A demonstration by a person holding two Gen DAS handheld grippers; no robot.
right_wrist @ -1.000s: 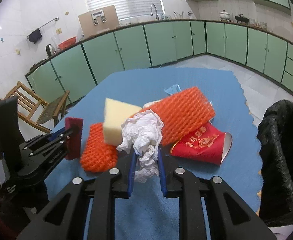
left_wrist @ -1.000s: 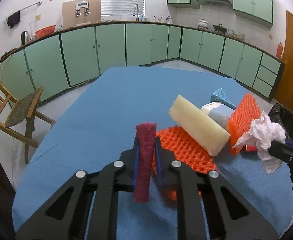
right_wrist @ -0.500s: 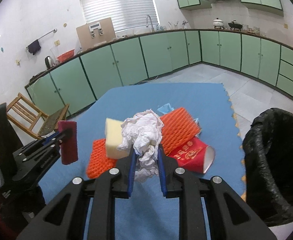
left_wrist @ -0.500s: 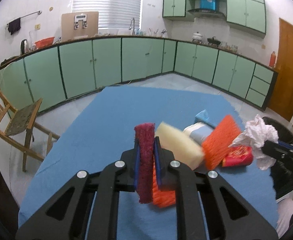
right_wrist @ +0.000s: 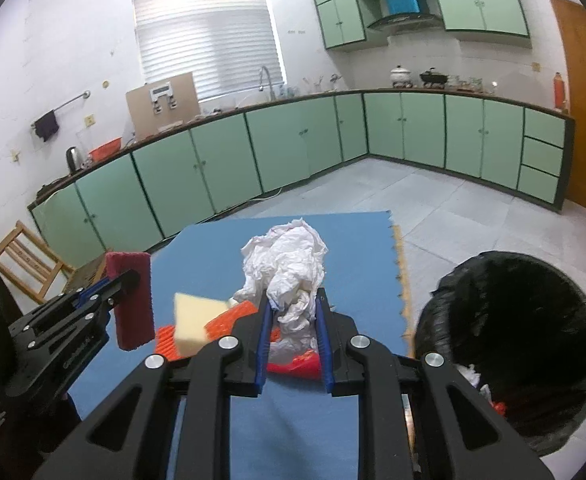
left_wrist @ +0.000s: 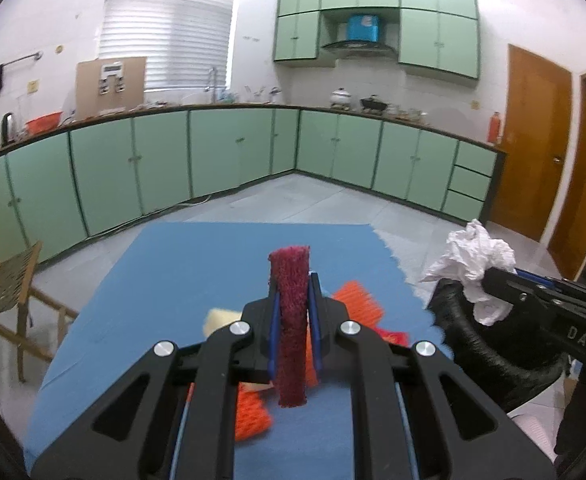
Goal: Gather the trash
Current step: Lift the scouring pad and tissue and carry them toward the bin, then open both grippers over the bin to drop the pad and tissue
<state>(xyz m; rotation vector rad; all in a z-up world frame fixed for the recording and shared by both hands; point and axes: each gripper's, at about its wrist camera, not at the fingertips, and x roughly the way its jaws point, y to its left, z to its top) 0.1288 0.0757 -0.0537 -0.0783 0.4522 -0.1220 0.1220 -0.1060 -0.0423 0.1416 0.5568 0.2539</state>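
- Left claw (left_wrist: 293, 320) pinching maroon scrub pad (left_wrist: 291, 328), upright, above blue desk (left_wrist: 181, 272).
- Right claw (right_wrist: 293, 320) clamped on crumpled tissue (right_wrist: 287, 268), beside black bin (right_wrist: 509, 344).
- Green cabinets (right_wrist: 221, 168), grey tiled floor (right_wrist: 445, 200).

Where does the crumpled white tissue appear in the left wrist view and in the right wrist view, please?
Left wrist view: the crumpled white tissue is at the right edge, pinched in the right gripper, above the black trash bag.
Right wrist view: the tissue is at centre, between the right gripper's fingers.
Shared landmark: the blue box above the range hood.
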